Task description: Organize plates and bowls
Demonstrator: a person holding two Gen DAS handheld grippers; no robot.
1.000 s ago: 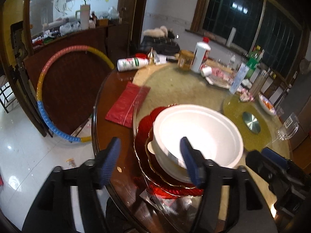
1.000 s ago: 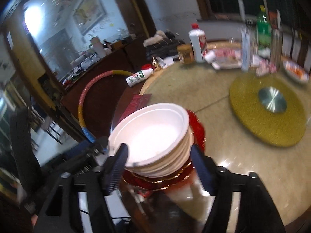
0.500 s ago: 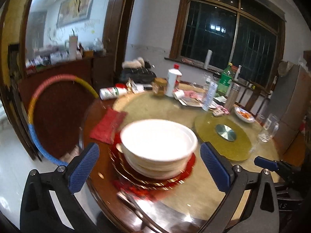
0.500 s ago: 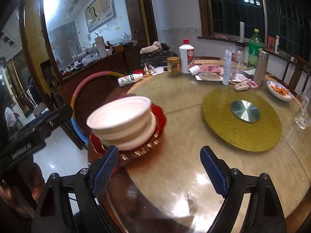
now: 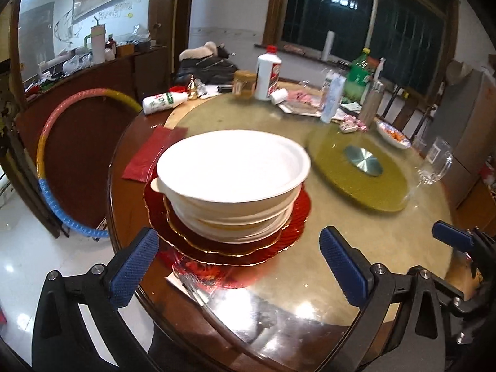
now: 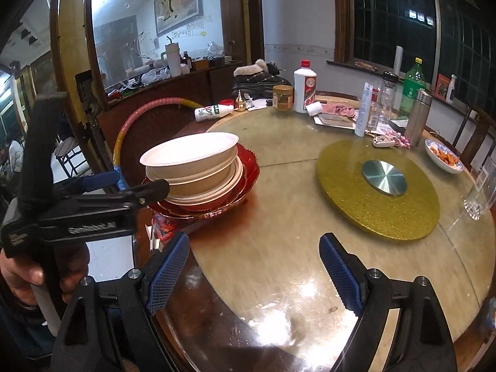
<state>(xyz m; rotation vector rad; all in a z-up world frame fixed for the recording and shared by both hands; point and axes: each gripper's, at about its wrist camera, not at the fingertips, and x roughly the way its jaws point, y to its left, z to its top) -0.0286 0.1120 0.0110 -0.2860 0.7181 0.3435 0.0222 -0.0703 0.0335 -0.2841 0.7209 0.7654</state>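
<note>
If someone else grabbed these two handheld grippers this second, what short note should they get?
Left gripper: jaws have just been opening, wide now, nothing between them, in front of the stack.
Right gripper: jaws open, empty, over bare table.
White bowls sit nested on red plates near the table edge.
Done: stack looks finished and is free of both grippers.
Left: a small dish of food sits far right; whether it belongs to the job is unclear.

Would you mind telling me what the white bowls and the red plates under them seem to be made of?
White bowls: matte, thin-rimmed and opaque, probably disposable foam or moulded pulp; ceramic can't be excluded. Red plates: glossy, ribbed, gold-edged and scalloped, likely glass or shiny plastic.
</note>
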